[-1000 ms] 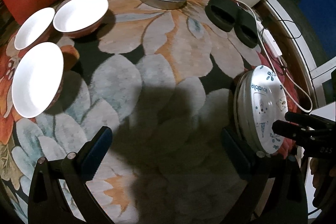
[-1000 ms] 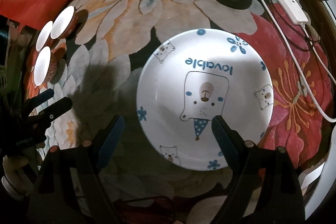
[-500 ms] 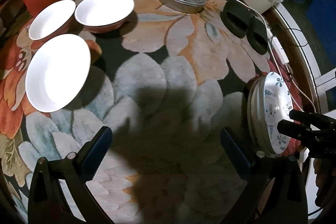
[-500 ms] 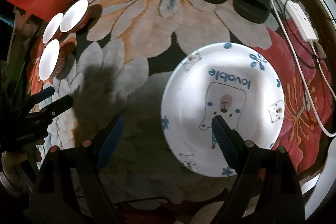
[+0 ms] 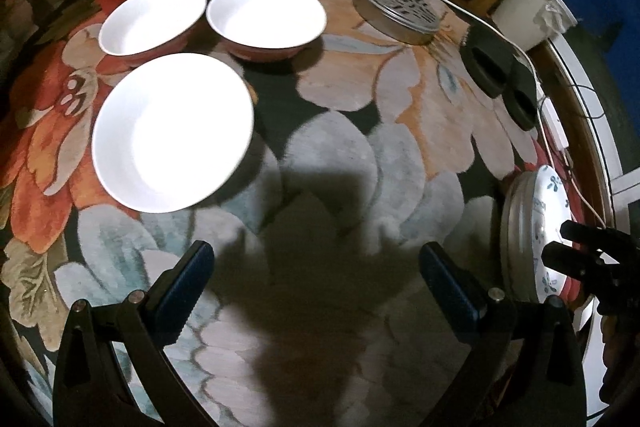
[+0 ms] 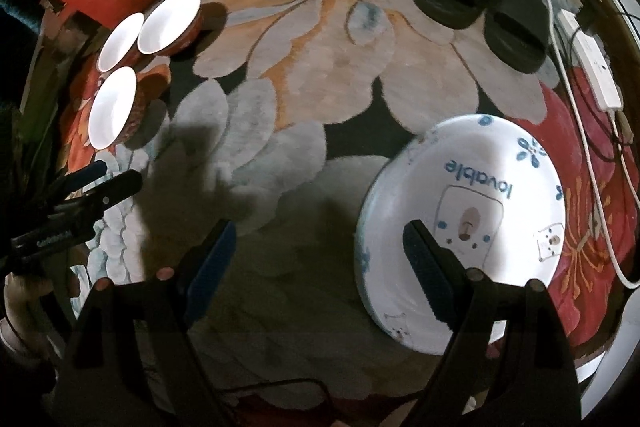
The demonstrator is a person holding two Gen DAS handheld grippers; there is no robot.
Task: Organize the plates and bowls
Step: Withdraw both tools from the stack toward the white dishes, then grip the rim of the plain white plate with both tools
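In the left wrist view, the left gripper (image 5: 314, 287) hung with jaws wide and empty over the floral rug (image 5: 400, 131), three white bowls (image 5: 172, 131) clustered toward its far left edge. In the right wrist view, the right gripper (image 6: 316, 267) held its jaws wide and empty, one finger (image 6: 424, 271) above the bear-print plate (image 6: 480, 211) near the rug's right edge.

Three white bowls (image 5: 172, 131), bear-print plate (image 6: 480, 211)
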